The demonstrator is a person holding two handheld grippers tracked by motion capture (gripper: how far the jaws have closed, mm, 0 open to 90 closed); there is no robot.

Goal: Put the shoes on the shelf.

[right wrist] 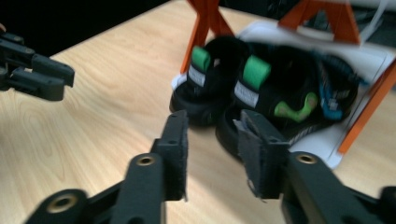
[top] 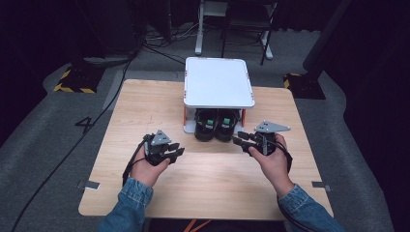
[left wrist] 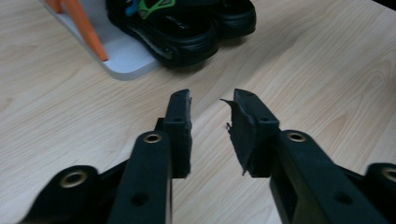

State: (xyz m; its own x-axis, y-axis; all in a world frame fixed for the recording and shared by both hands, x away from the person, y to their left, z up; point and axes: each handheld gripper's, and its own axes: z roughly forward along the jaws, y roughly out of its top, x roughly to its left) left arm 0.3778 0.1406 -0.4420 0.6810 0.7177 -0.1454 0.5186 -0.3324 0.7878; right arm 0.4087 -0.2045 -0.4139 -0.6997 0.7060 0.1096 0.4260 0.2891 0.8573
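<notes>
Two grippers over the table (top: 145, 96), each in one hand, nothing held by either. Left gripper (top: 177, 151) low over the wood, left of centre in the high view, jaws pointing right and slightly away. In the left gripper view (left wrist: 212, 100), jaws parted by a narrow gap with only bare wood between them; pad (left wrist: 245, 128) on one side ragged at its edge. Right gripper (top: 240, 138) just in front of the rack's near right corner, jaws pointing left toward the sandals. In the right gripper view (right wrist: 212, 123), jaws likewise a little apart, gripping nothing, with the sandals' heels seen through and past the gap; clear of the sandals, not touching.

Past the jaws: pair of black sandals (top: 215, 125) side by side on the lower shelf of the rack (top: 218, 82), heels toward the person and jutting a little over the shelf's near edge. Green tabs (right wrist: 256, 71) at the heel straps, a green and a blue mark on the sides. Rack with a white top board, a pale lower shelf and orange legs (right wrist: 204, 23), set at the far middle of the table. Left gripper near the sandals but apart from them, farther off than the right. Denim sleeves (top: 130, 198) at the near edge. Grey floor (top: 58, 145) around, cables (top: 159, 48) behind.
</notes>
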